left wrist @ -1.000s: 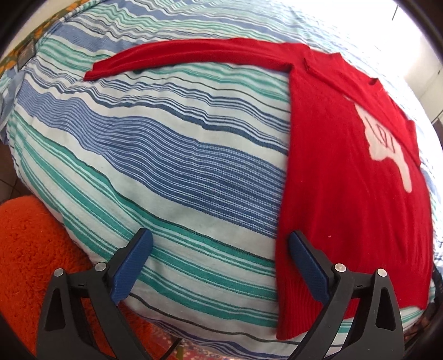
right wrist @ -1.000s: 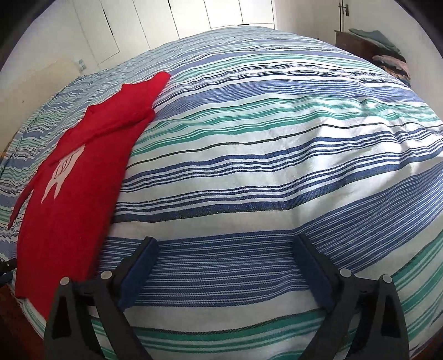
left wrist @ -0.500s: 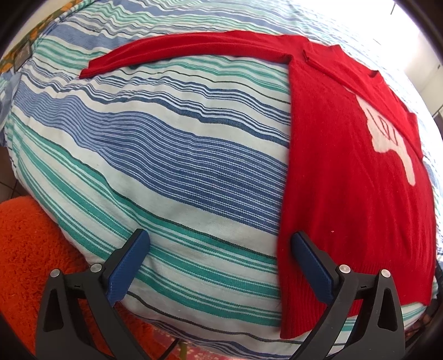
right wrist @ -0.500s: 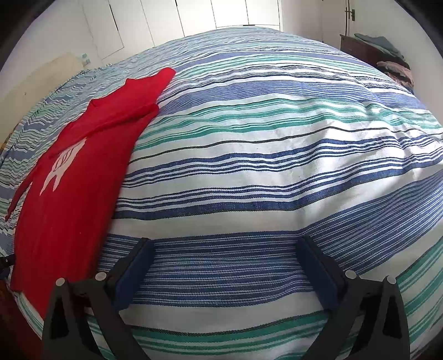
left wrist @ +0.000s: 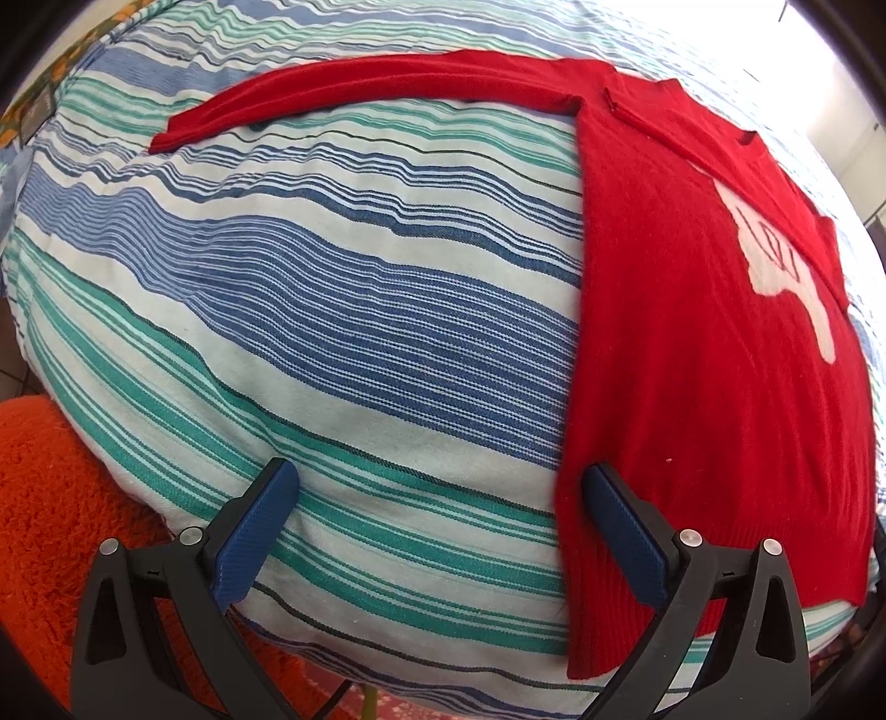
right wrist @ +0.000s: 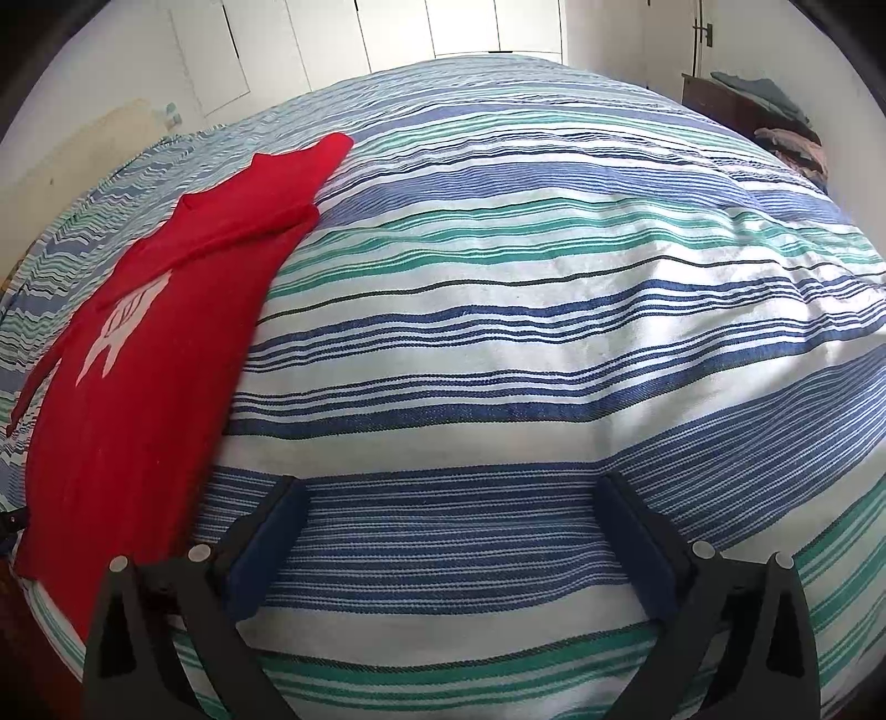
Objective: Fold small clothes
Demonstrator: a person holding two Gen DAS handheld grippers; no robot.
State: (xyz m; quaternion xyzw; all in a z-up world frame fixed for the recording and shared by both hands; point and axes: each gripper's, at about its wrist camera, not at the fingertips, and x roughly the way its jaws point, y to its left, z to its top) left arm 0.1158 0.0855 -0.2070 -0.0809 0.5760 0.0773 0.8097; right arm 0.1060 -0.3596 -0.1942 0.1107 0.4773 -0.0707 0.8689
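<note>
A small red sweater (left wrist: 692, 343) with a white figure on its chest lies flat on the striped bedspread (left wrist: 343, 310). One sleeve stretches out to the left. My left gripper (left wrist: 437, 487) is open, hovering at the sweater's lower left hem corner, its right finger over the red cloth. In the right wrist view the same sweater (right wrist: 149, 354) lies at the far left. My right gripper (right wrist: 454, 504) is open over bare striped bedspread (right wrist: 526, 332), well to the right of the sweater, holding nothing.
An orange fluffy rug (left wrist: 50, 498) lies below the bed's edge at the left. White wardrobe doors (right wrist: 387, 33) stand beyond the bed. A dark dresser with stacked clothes (right wrist: 775, 116) is at the back right.
Both grippers have shifted slightly. The left one now views the sweater a little lower and nearer the hem; the right one has drifted a bit rightward. Both stay open.
</note>
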